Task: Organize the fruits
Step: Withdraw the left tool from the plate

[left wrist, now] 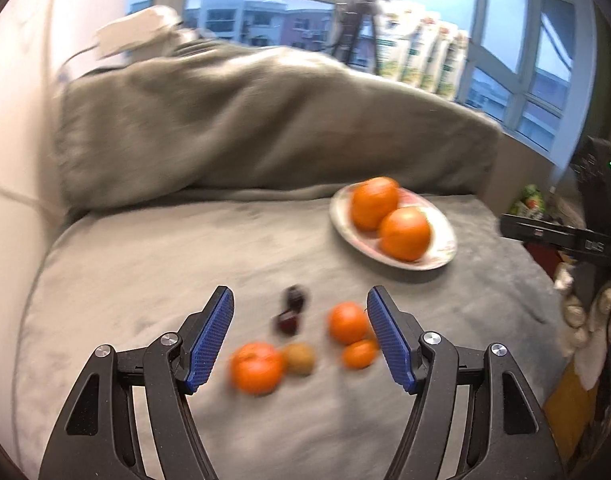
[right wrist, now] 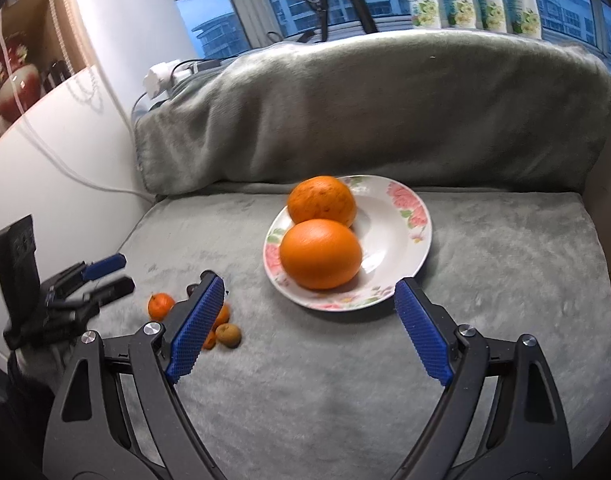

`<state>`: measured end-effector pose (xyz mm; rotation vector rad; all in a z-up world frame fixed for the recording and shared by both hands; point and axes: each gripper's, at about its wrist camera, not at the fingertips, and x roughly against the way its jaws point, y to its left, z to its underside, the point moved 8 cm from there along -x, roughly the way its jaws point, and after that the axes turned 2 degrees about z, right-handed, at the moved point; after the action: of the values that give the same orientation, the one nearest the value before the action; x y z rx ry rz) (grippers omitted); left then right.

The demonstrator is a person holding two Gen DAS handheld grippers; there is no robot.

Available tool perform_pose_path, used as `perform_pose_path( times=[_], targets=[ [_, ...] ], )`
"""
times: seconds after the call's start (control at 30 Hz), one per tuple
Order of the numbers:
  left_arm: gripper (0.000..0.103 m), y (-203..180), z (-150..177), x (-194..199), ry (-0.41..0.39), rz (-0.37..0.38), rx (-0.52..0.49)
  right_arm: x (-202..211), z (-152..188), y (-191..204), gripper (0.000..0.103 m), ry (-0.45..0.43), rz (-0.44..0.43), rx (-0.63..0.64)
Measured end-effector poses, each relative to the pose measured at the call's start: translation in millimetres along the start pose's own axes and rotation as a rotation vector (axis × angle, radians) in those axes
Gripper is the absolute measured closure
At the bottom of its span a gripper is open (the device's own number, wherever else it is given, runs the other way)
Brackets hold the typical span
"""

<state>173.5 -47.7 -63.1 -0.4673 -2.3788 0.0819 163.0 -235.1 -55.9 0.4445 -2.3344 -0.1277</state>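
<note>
Both our tongs gape wide, holding nothing: left gripper over small fruits on blanket, right gripper before plate with two oranges.

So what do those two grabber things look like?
The left gripper and right gripper look alike: black plastic arms shaped like tongs, with triangle-shaped holes and shiny silver bolts. Each finger ends in a bumpy blue pad. No sleeves or hands show.
</note>
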Motion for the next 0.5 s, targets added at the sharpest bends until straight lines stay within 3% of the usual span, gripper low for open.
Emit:
perform_pose_path(
  times=[0.3,0.5],
  targets=[
    [0.038,49,36,5,0.043,-0.012,0.123,-9,23,40,0.014,0.005,-0.024,0.145],
    [0.042,50,46,0,0.061,0.025,0.146,-31,42,61,0.037,0.081,-0.076,0.214]
  ],
)
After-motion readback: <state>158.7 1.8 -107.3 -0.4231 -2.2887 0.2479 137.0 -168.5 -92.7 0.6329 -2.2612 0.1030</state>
